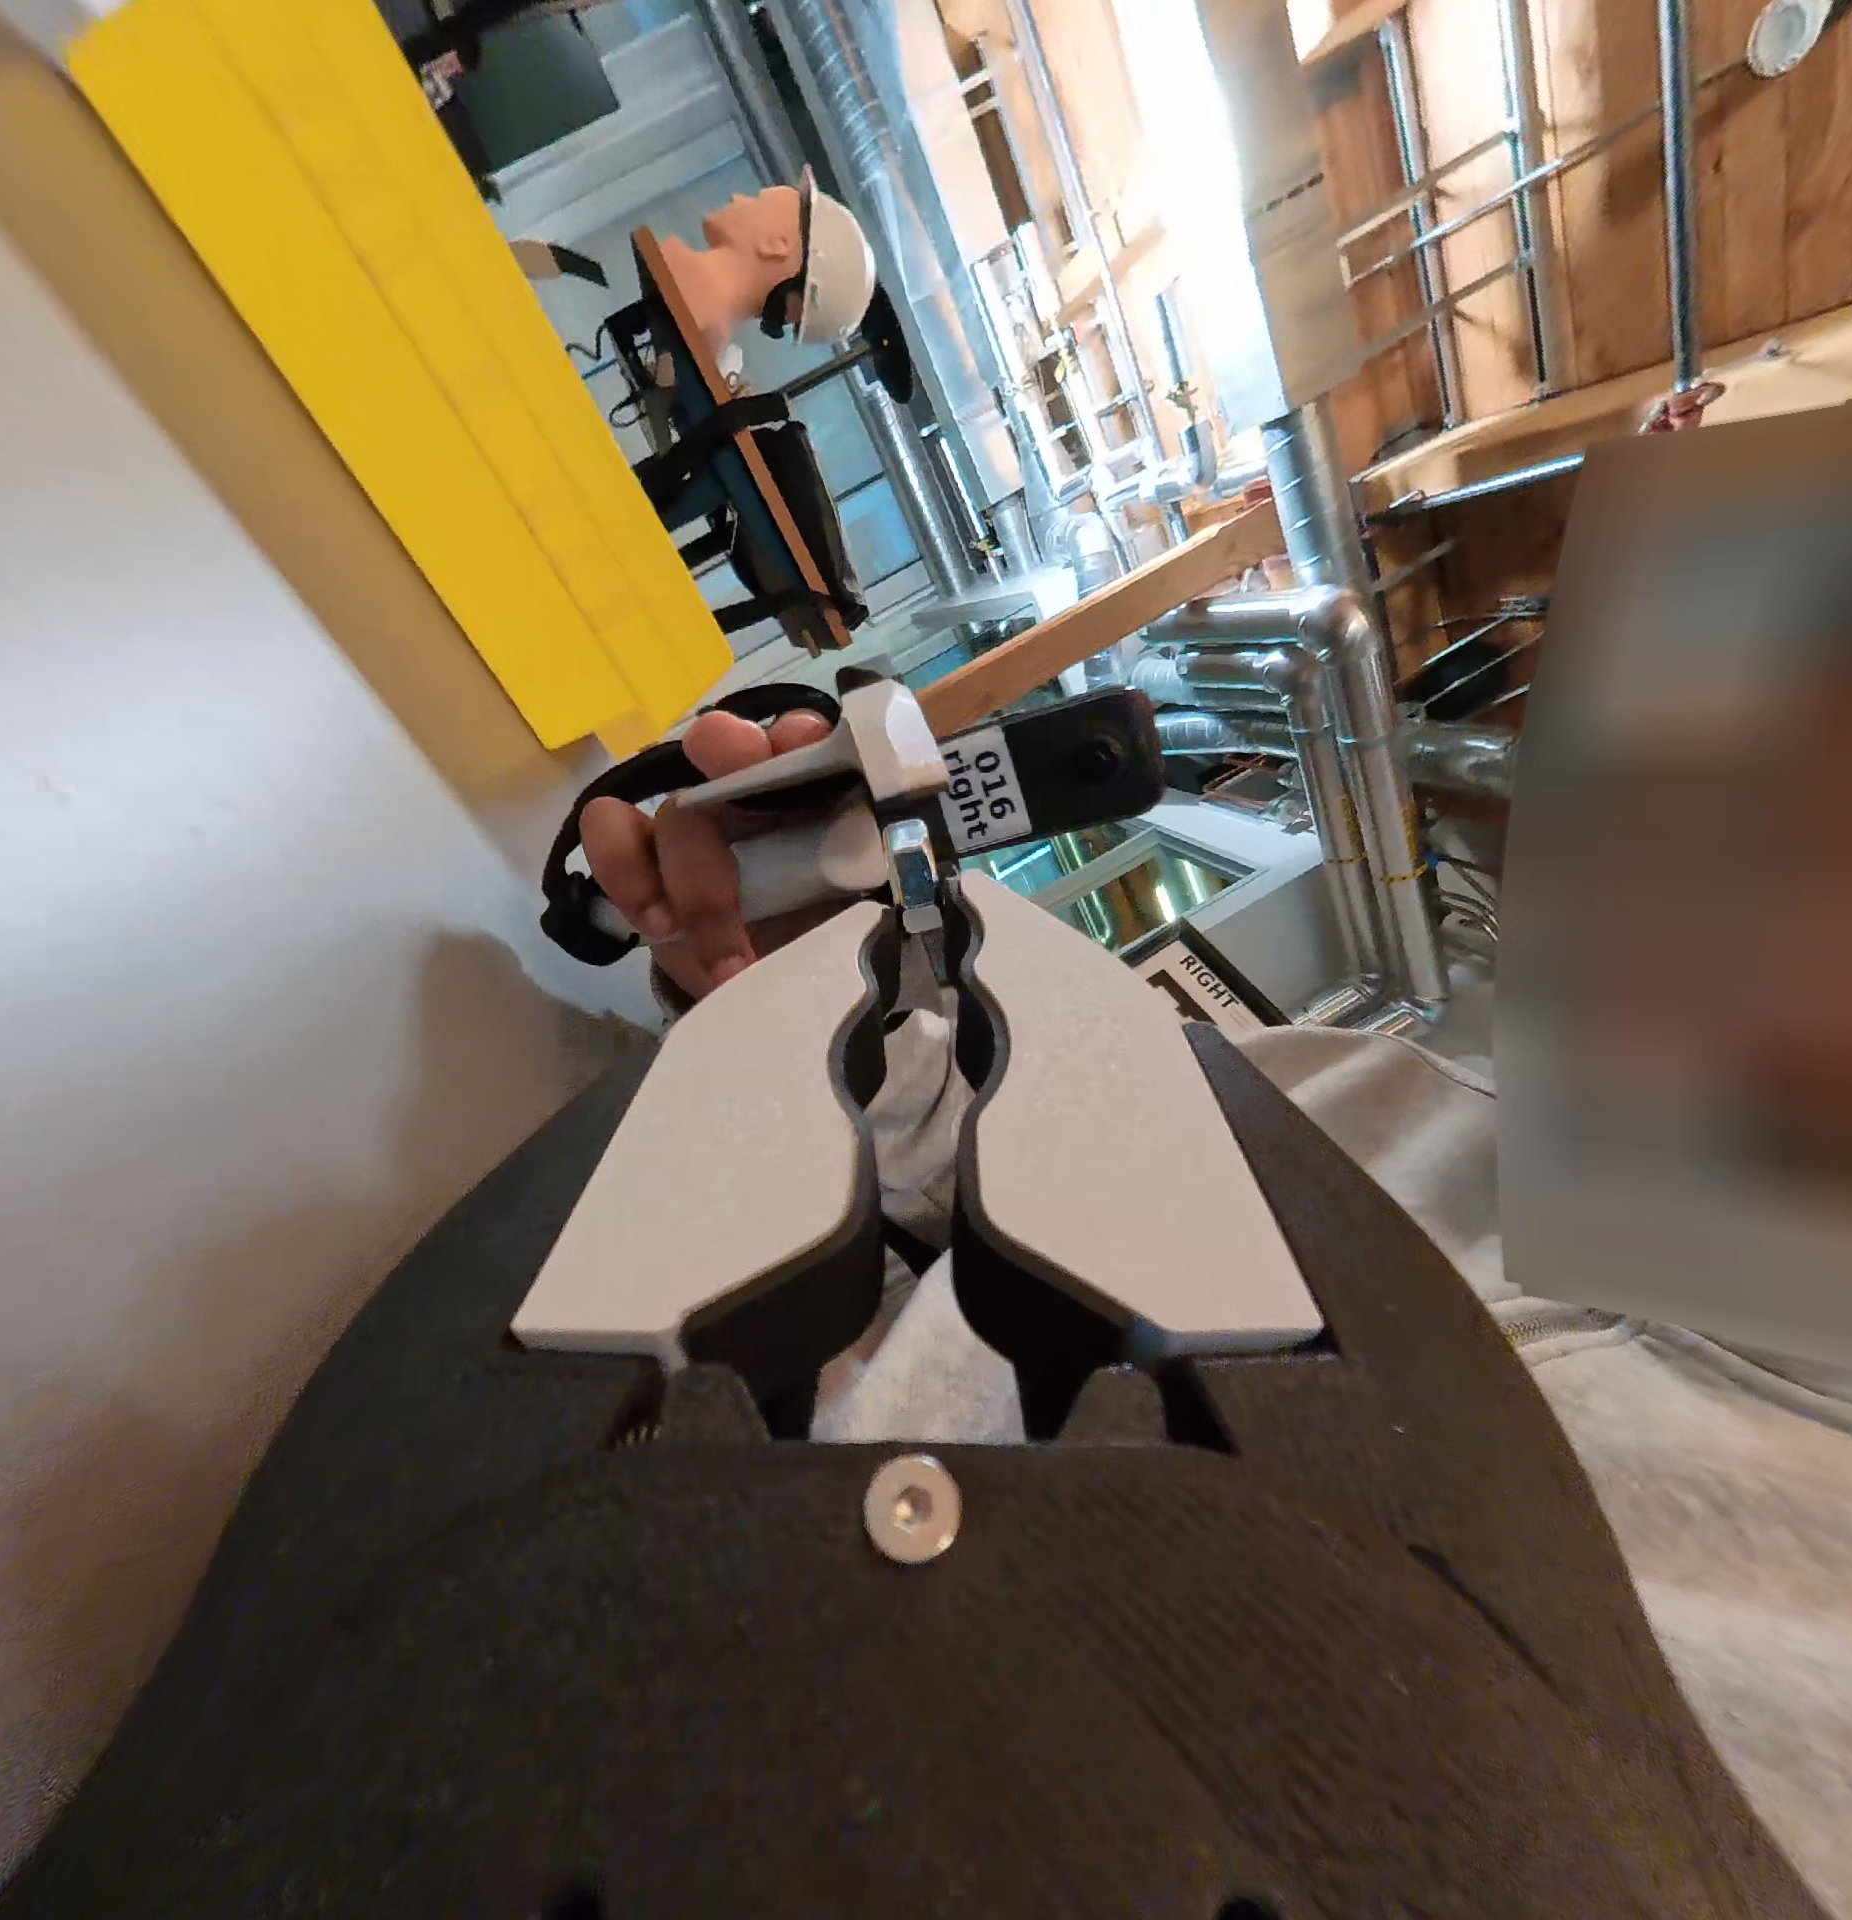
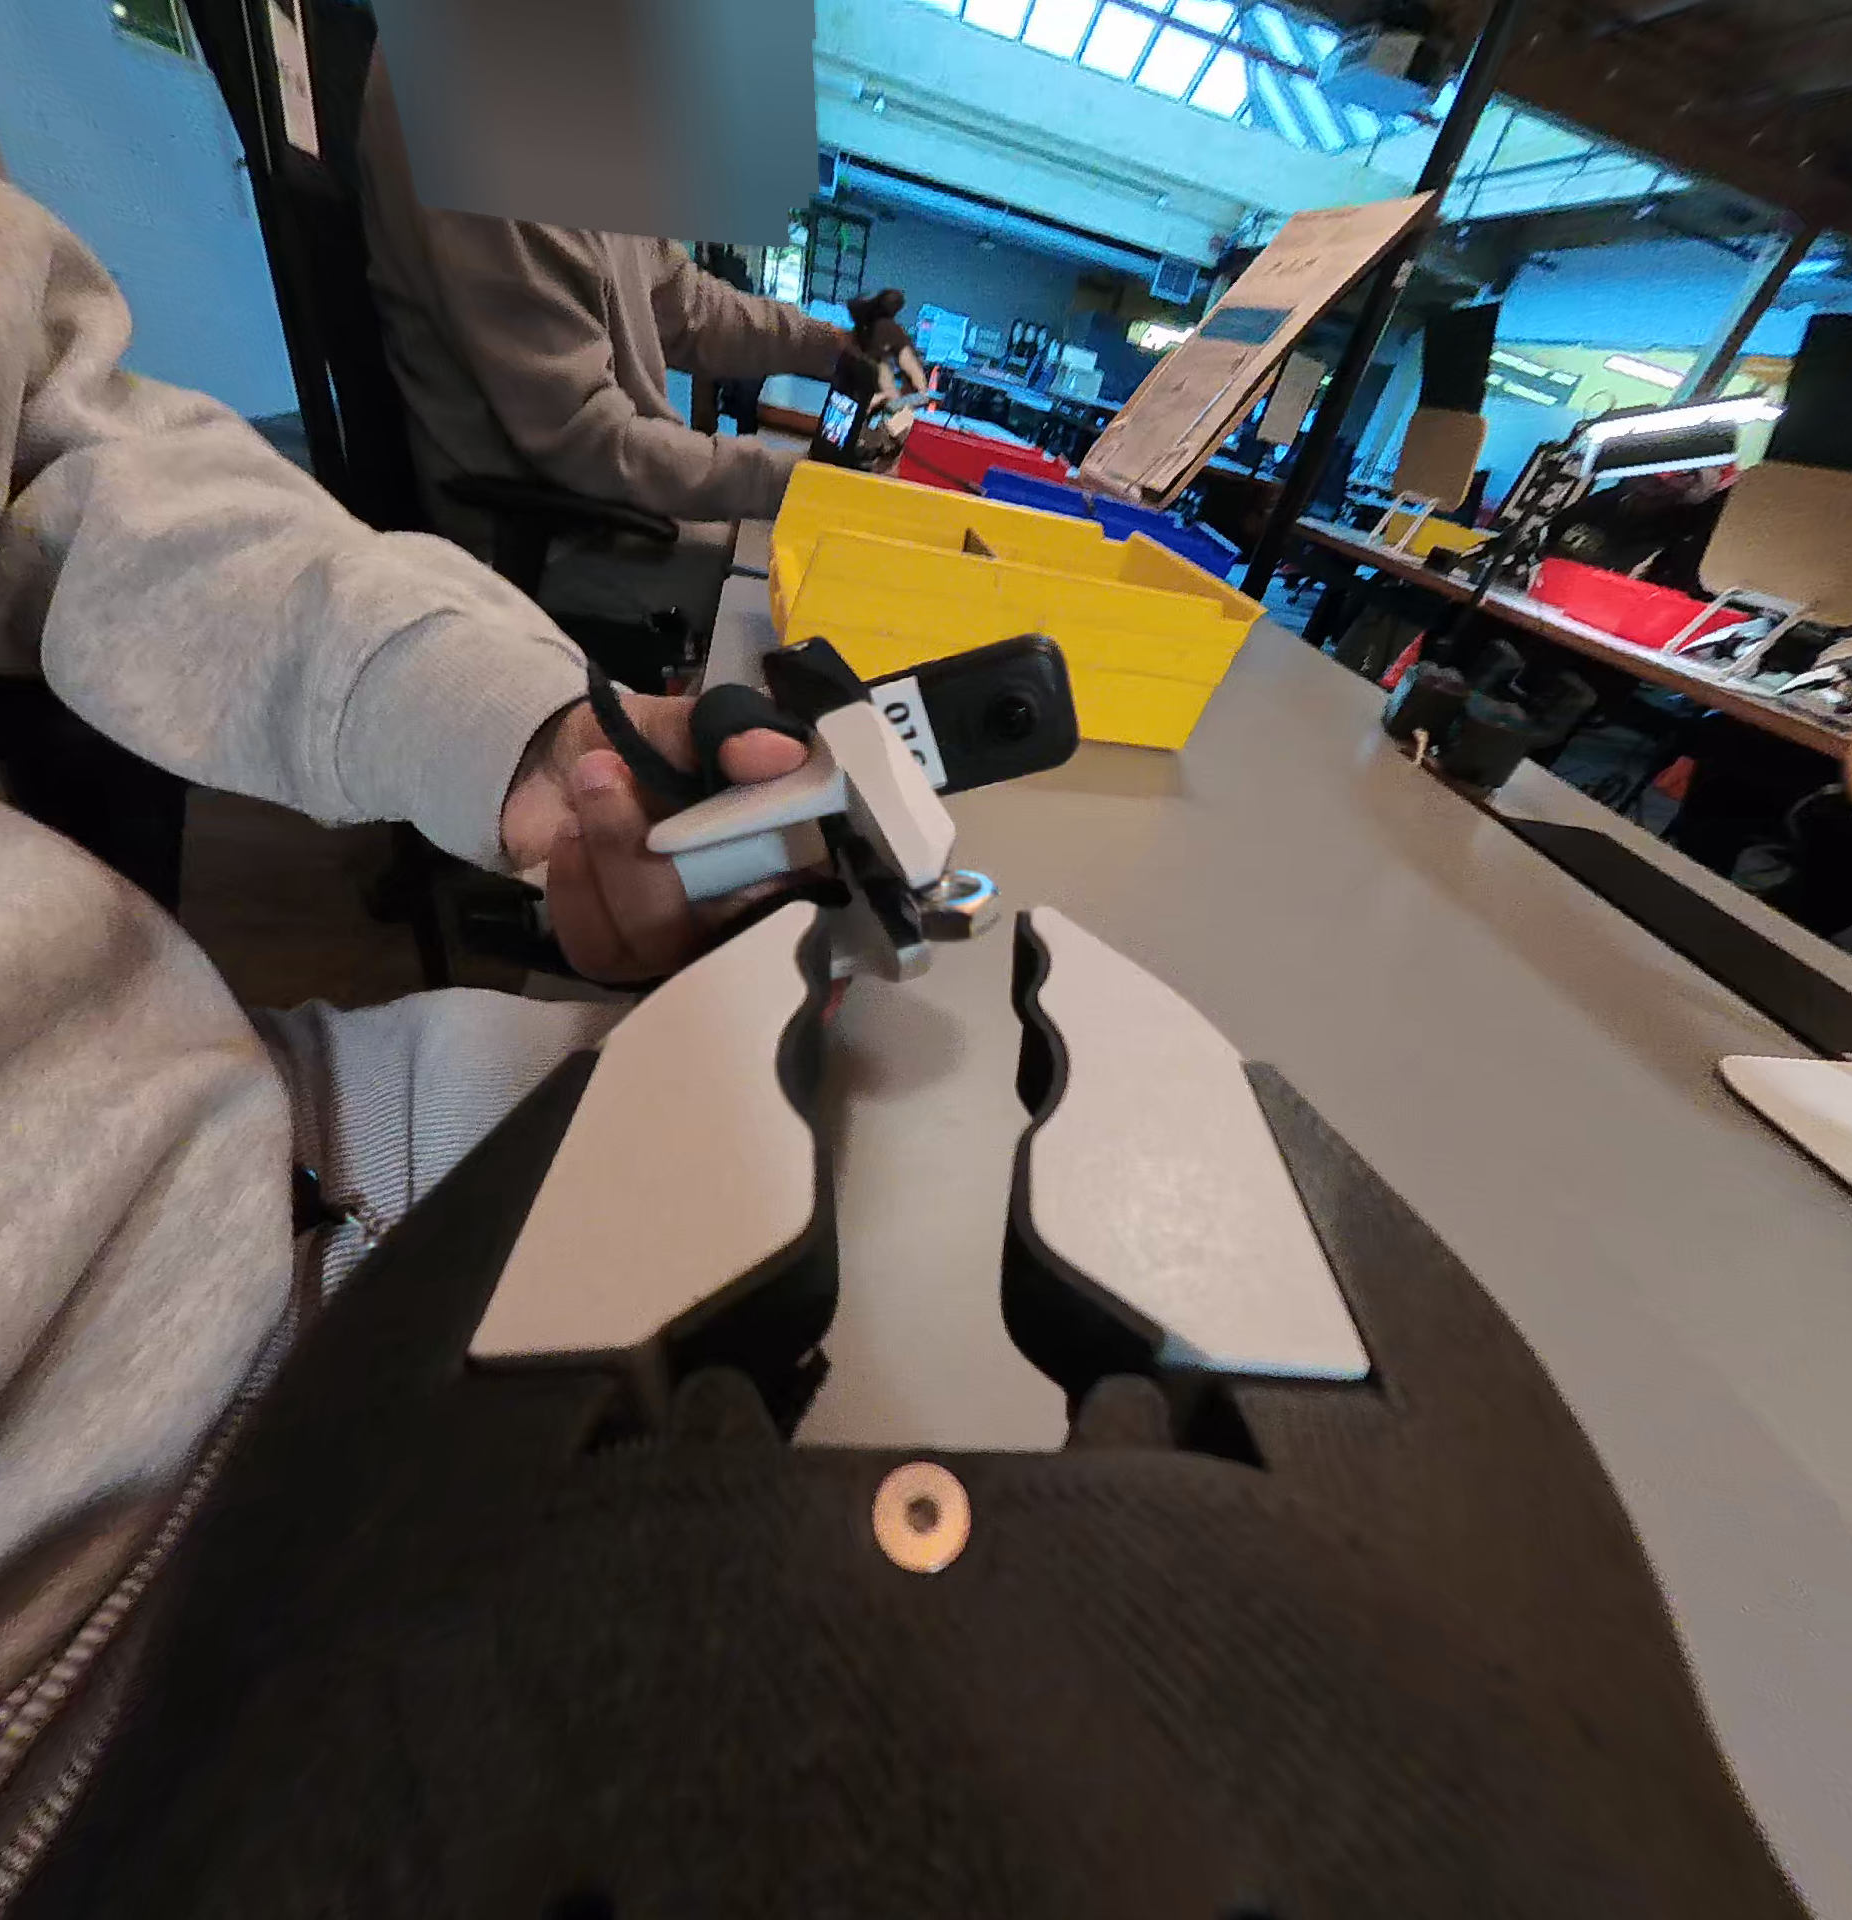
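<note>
My left gripper (image 1: 927, 902) is shut on a silver hex nut (image 1: 911, 868), pinched at the very tips of its grey fingers (image 1: 735, 1122). The left wrist view is tilted sideways. Just beyond the nut it shows the right gripper's black camera (image 1: 1098, 748) and the hand (image 1: 662, 883) holding that gripper. My right gripper (image 2: 922, 920) is open and empty above the grey table (image 2: 1369, 987). Its fingers (image 2: 673, 1164) are wide apart. The nut (image 2: 961, 902), held by the left gripper, sits level with their tips, nearer the right one.
Yellow bins (image 2: 1005, 613) stand on the table behind the grippers, with red (image 2: 963, 447) and blue (image 2: 1161, 520) bins and a leaning cardboard sheet (image 2: 1254, 343) farther back. Another person in a grey sleeve (image 2: 610, 416) sits at the far left. A white board (image 2: 1815, 1122) lies at the right edge. Left and right tips are no more than a few centimetres apart.
</note>
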The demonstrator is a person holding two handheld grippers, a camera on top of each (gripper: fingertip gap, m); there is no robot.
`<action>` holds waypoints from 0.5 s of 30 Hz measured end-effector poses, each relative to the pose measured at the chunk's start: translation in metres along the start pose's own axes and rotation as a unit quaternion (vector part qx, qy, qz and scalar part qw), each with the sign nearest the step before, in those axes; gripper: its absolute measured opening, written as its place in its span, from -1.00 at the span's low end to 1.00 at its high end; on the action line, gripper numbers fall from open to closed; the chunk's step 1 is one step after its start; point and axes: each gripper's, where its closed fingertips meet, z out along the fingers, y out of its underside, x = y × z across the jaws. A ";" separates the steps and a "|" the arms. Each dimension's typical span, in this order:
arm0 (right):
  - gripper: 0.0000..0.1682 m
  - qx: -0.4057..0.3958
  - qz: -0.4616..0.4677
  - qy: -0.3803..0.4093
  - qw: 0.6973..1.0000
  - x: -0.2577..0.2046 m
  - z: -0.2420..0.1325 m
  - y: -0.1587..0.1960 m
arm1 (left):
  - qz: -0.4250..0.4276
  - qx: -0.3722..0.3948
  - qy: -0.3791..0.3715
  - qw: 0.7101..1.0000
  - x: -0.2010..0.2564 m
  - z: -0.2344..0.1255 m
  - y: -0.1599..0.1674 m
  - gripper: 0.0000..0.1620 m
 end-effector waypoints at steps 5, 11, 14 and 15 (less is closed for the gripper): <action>-0.66 -0.003 0.003 -0.005 1.000 -0.003 0.002 0.001 | -0.005 -0.026 -0.009 1.000 -0.004 0.002 0.009 -0.88; -0.68 0.029 0.029 -0.045 0.998 -0.009 -0.003 -0.009 | -0.011 -0.052 0.003 0.999 0.002 0.005 0.016 -0.87; -0.68 0.034 0.041 -0.061 0.997 -0.011 -0.004 -0.010 | -0.011 -0.061 0.009 0.998 0.005 0.006 0.019 -0.87; -0.68 0.032 0.043 -0.065 0.996 -0.012 -0.004 -0.009 | -0.011 -0.063 0.011 0.998 0.006 0.006 0.020 -0.87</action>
